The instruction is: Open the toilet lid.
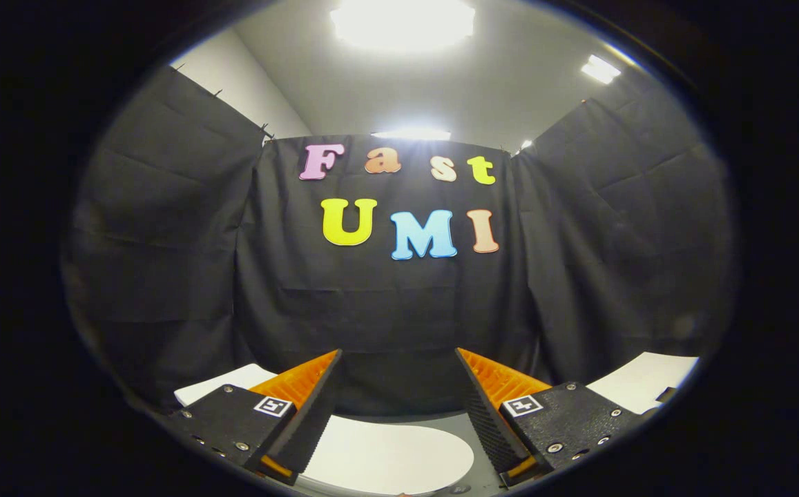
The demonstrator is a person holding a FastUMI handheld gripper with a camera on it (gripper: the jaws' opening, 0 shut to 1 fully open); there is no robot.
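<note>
The white toilet lid lies flat and closed below me, its rounded far edge showing between and beneath my two fingers. My gripper hangs above it with the fingers spread wide apart and nothing between them. The fingertips point at the black cloth wall beyond the lid and touch nothing.
White flat surfaces show on both sides behind the fingers, one at the left and one at the right. A grey strip runs behind the lid at the foot of the black cloth wall, which closes in on three sides.
</note>
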